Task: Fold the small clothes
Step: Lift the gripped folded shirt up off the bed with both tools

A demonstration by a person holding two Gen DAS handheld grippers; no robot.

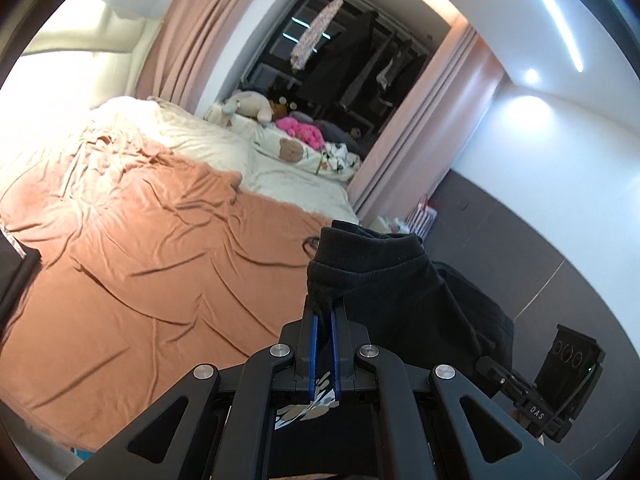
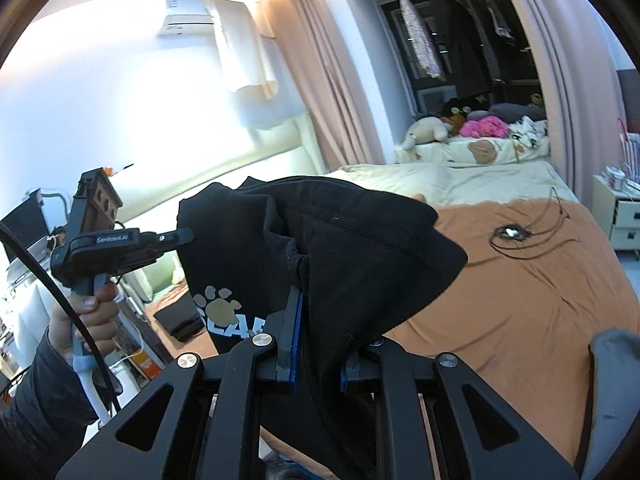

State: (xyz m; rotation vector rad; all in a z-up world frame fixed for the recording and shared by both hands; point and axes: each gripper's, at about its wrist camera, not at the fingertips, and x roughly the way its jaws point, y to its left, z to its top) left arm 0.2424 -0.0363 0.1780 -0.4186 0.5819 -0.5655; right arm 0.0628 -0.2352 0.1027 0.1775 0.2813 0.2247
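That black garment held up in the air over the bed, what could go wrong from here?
1. The left tool pinches only a small bit of the black garment by its ribbed edge, so the cloth might slip out.
2. The garment hangs bunched between both tools, so it may land creased on the orange sheet.
3. A black cable lies on that sheet and could end up under the garment.

Both wrist views close, facing bed [image 1: 160, 260]; shared.

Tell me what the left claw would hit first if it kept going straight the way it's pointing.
The black garment it already grips; beyond that, probably the orange blanket on the bed, though depth is unclear.
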